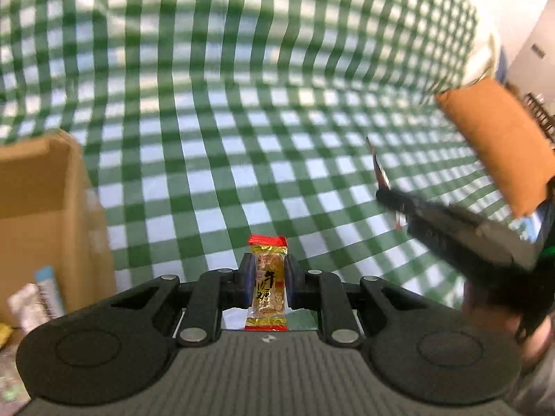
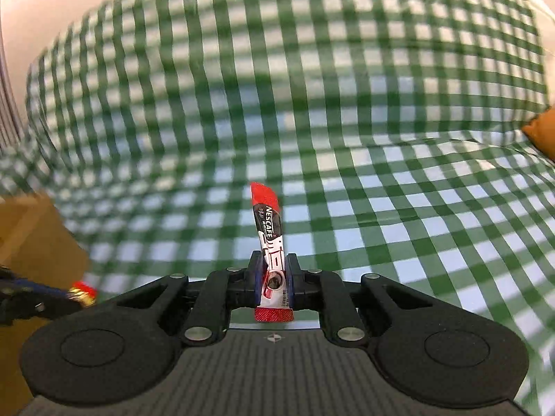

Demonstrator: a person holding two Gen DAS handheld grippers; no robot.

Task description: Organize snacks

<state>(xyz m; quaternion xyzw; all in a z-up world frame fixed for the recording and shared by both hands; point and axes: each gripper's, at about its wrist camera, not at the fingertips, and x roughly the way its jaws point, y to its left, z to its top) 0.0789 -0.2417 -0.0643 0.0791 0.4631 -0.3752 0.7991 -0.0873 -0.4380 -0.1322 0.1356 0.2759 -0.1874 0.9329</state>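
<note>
Progress looks partial: my left claw (image 1: 267,286) pinches a candy bar (image 1: 267,284), my right claw (image 2: 274,282) a Nescafé stick (image 2: 270,242); neither has reached the cardboard box (image 1: 41,208), which I judge their destination.

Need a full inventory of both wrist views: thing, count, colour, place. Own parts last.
candy bar: 1, gold wrapper with red ends, clamped in the left hand-held gripper.
Nescafe stick sachet: 1, red, black and white, clamped in the right hand-held gripper.
cardboard box: 1, brown, open, at the left edge of the left wrist view.
packets in the box: a few, white and light blue; too blurred to count.
cushion: 1, orange, at the right of the left wrist view.
checked cloth: 1, green and white, covers the surface.
left hand-held gripper: 1, black, shut on the candy bar.
right hand-held gripper: 1, black, shut on the sachet.
</note>
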